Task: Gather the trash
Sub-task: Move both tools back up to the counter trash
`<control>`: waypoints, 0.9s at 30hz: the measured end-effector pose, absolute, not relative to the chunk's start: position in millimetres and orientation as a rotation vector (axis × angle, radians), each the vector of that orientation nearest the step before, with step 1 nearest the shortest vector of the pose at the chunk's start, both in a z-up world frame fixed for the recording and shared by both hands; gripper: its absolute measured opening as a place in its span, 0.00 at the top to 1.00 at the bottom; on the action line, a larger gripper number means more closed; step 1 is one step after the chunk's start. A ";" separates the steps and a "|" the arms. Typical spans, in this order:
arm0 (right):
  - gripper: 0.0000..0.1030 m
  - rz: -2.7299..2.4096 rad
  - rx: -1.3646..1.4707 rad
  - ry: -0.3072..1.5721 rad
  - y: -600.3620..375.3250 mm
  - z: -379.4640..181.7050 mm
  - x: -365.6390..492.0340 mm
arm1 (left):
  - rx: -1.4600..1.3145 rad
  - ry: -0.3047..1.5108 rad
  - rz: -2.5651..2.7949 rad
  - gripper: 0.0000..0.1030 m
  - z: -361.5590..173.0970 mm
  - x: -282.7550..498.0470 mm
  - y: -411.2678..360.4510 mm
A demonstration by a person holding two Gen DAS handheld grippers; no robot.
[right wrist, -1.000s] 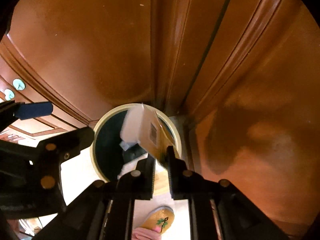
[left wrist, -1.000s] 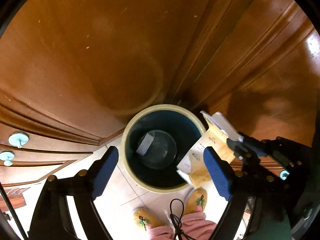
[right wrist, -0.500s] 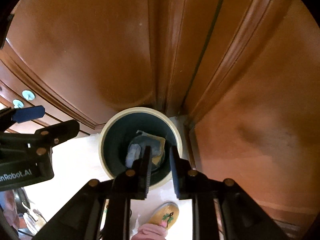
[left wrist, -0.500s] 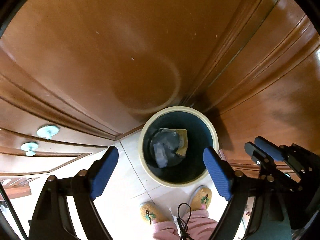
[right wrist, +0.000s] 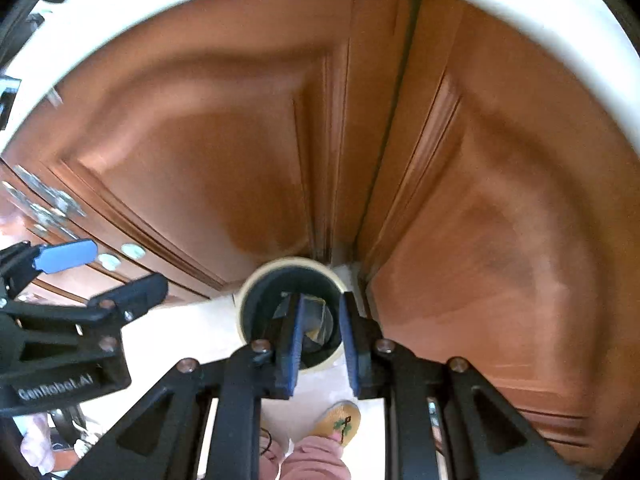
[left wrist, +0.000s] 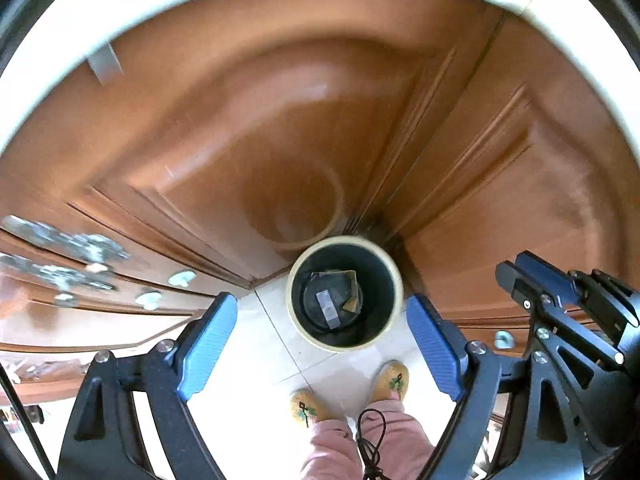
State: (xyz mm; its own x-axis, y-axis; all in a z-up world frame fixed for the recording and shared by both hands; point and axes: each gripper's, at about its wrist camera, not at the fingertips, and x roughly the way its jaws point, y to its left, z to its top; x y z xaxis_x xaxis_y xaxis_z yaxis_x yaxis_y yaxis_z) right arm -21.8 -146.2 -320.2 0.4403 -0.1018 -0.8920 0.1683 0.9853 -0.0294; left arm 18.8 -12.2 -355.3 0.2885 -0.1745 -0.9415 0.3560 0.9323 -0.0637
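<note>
pale tiled floor (left wrist: pixel 256 356) | wooden cabinet doors (left wrist: pixel 240 152) | bin (left wrist: pixel 394 276) in corner

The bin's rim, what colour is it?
Cream, on the bin with a dark inside; the left wrist view shows it best.

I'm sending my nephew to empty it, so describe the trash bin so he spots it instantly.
Go to the corner where the brown wooden cabinet doors meet. On the pale tiled floor there stands the trash bin: round, cream rim, dark inside, crumpled trash at the bottom.
</note>
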 end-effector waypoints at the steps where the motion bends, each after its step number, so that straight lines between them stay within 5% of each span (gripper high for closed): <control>1: 0.82 -0.169 0.063 1.091 -146.3 -304.8 -23.3 | 0.171 1.220 -0.360 0.17 -338.4 17.9 -12.6; 14: 0.82 -0.218 0.070 0.874 -136.6 -113.2 -37.4 | 0.220 0.946 -0.422 0.11 -143.7 8.0 -15.4; 27: 0.58 -0.315 0.112 0.695 -156.1 -23.8 -30.9 | 0.230 0.739 -0.473 0.01 -33.7 44.0 -28.9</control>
State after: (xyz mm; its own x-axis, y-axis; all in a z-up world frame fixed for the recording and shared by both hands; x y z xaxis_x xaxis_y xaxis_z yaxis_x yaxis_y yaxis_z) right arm -30.9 -156.1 -23.8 0.7230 -0.2473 -0.6451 0.3212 0.9470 -0.0031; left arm 44.0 -28.9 -33.7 0.6407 -0.3318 -0.6923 0.4904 0.8707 0.0365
